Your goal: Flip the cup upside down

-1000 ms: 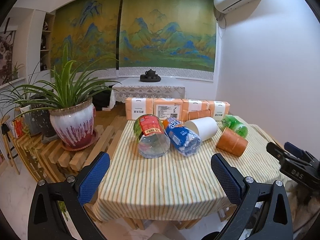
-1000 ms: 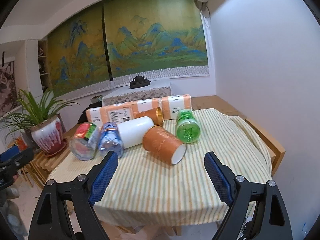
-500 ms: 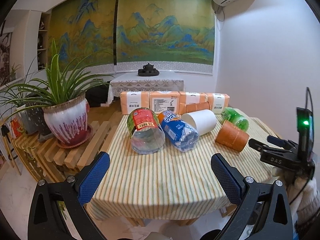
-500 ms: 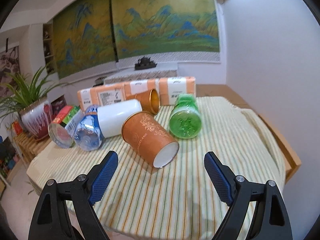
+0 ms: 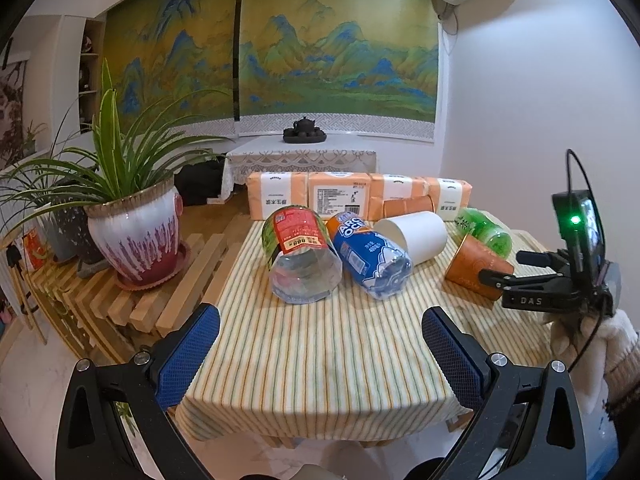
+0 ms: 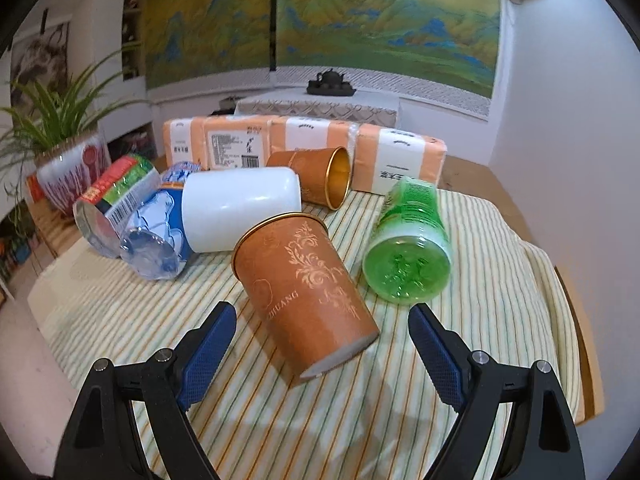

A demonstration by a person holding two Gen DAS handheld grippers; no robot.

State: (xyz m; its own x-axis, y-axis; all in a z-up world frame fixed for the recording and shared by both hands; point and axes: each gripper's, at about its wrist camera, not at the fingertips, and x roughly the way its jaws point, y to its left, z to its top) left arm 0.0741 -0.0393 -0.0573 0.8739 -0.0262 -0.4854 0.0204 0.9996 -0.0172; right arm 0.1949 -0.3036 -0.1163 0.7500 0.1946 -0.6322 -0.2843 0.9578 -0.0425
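An orange paper cup with gold print [image 6: 305,293] lies on its side on the striped tablecloth [image 6: 280,420], base toward the right wrist camera. My right gripper [image 6: 322,344] is open, its blue pads on either side of the cup's base, apart from it. The cup also shows in the left wrist view [image 5: 472,264], partly behind my right gripper [image 5: 516,270]. A white cup [image 6: 240,208] and a second orange cup [image 6: 316,178] lie on their sides behind it. My left gripper [image 5: 320,354] is open and empty over the table's near edge.
A green bottle [image 6: 410,244], a blue-labelled bottle [image 5: 370,256] and a red-labelled bottle [image 5: 300,254] lie on the table. Orange tissue packs [image 5: 352,196] line the back. A potted plant [image 5: 136,236] stands on a slatted bench at left. A white wall is at right.
My right gripper has moved forward and down to the near orange cup, which now sits between its open fingers. My left gripper has barely moved.
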